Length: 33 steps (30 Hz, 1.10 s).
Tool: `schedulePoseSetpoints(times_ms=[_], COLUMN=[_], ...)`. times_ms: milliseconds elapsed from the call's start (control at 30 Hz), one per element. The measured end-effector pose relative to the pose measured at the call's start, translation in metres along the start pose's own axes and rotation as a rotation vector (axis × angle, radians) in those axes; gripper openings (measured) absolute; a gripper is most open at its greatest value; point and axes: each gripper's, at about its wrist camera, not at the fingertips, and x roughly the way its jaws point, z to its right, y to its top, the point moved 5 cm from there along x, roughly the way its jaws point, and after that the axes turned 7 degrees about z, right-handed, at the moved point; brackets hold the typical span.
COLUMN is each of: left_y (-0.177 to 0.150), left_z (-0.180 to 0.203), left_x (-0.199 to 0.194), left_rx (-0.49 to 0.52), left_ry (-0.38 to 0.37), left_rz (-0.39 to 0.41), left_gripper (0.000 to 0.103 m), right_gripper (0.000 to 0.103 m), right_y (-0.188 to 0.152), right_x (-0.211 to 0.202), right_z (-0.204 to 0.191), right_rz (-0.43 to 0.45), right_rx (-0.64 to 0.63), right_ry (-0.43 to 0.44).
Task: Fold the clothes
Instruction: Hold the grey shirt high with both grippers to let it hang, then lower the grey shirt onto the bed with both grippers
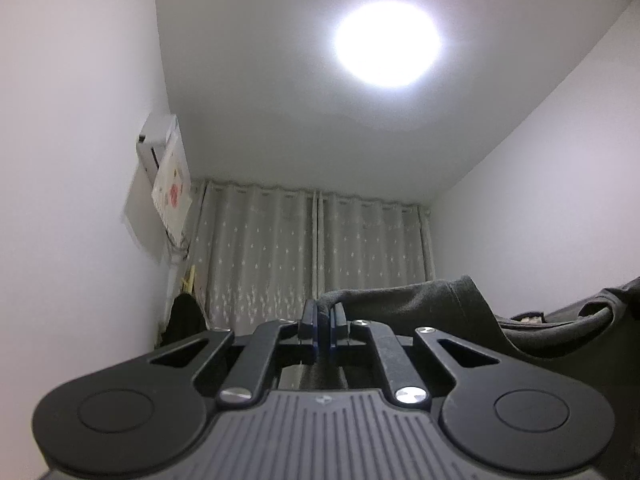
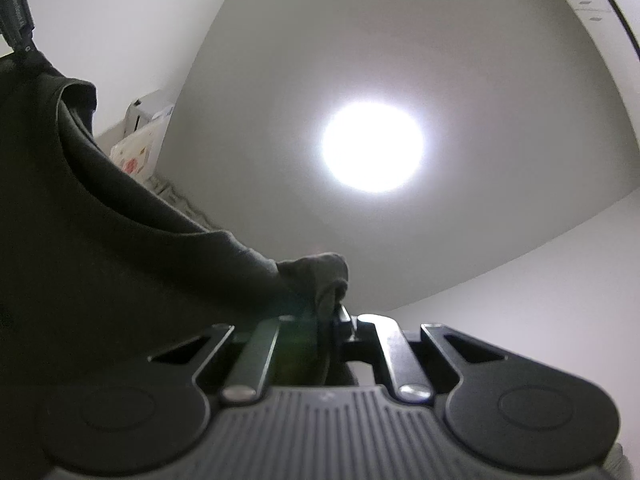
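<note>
No supporting surface in view.

Two tools (image 1: 324,320), one dark garment (image 2: 120,240), one ceiling lamp (image 1: 387,44).

A: Dark garment (image 1: 420,300) is running off the right edge in the left wrist view, lower part hiding behind the left gripper (image 1: 323,320).

B: Right wrist: garment (image 2: 120,260) is covering the right gripper (image 2: 334,316) fingertips; left edge is cropping it.
</note>
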Motion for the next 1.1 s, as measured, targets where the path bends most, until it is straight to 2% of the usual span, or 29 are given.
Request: schedulePoseSetpoints(times_ms=[233, 333, 433, 500, 667, 800, 967, 1033, 1100], left_y=[0.03, 0.031, 0.003, -0.029, -0.138, -0.228, -0.342, -0.384, -0.424], left_z=[0.007, 0.011, 0.013, 0.015, 0.012, 0.001, -0.004, -0.008, -0.002], left_x=[-0.018, -0.013, 0.011, 0.031, 0.082, 0.12, 0.147, 0.163, 0.166], left_rx=[0.019, 0.047, 0.072, 0.101, 0.179, 0.22, 0.256, 0.256, 0.302], left_ry=[0.001, 0.007, 0.02, 0.02, 0.018, 0.033, 0.044, 0.059, 0.074], left_rz=[0.046, 0.043, -0.029, -0.095, -0.285, -0.429, -0.615, -0.689, -0.747], left_gripper=[0.005, 0.005, 0.005, 0.005, 0.005, 0.005, 0.005, 0.006, 0.006], right_gripper=[0.007, 0.007, 0.007, 0.007, 0.007, 0.007, 0.007, 0.007, 0.007], right_y=[0.014, -0.001, -0.037, -0.069, -0.165, -0.231, -0.311, -0.338, -0.368], right_x=[-0.009, -0.004, 0.005, 0.011, 0.022, 0.021, 0.037, 0.045, 0.057], right_z=[0.019, 0.015, -0.002, -0.019, -0.068, -0.116, -0.214, -0.241, -0.285], right_rz=[0.025, -0.012, -0.092, -0.157, -0.352, -0.476, -0.635, -0.719, -0.787], right_rx=[0.022, 0.023, -0.005, -0.03, -0.064, -0.099, -0.144, -0.153, -0.162], right_ry=[0.0, 0.025, 0.07, 0.108, 0.228, 0.315, 0.403, 0.421, 0.441])
